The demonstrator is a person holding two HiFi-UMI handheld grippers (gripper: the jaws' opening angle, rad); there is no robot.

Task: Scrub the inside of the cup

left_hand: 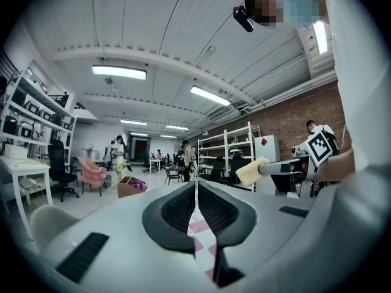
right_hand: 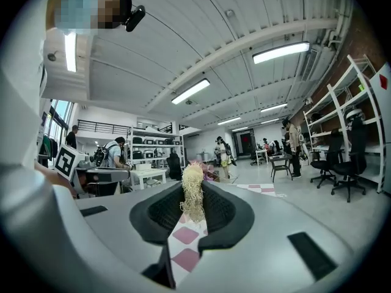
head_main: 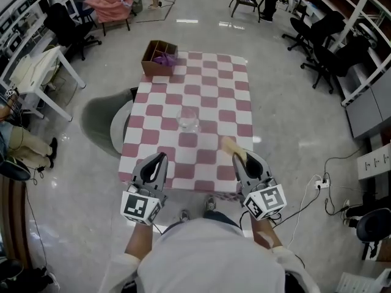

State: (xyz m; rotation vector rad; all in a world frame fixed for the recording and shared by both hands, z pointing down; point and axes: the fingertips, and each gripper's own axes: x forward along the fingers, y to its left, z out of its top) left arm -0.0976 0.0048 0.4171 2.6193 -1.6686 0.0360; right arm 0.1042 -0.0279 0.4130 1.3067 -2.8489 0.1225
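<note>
A clear glass cup (head_main: 187, 119) stands near the middle of the pink-and-white checked table (head_main: 211, 87). My left gripper (head_main: 157, 159) hovers over the table's near left edge, shut with nothing between its jaws (left_hand: 196, 188). Over the near right edge, my right gripper (head_main: 237, 157) is shut on a yellow sponge (head_main: 233, 148), which sticks out past its tips toward the cup. In the right gripper view the sponge (right_hand: 192, 194) shows edge-on between the jaws. The left gripper view catches the sponge (left_hand: 251, 171) from the side. Both grippers are well short of the cup.
A brown cardboard box (head_main: 159, 58) with something purple inside sits at the table's far left corner. A grey chair (head_main: 113, 126) stands at the table's left side. Office chairs, desks and shelves line the room around; a seated person's legs (head_main: 27, 144) show at far left.
</note>
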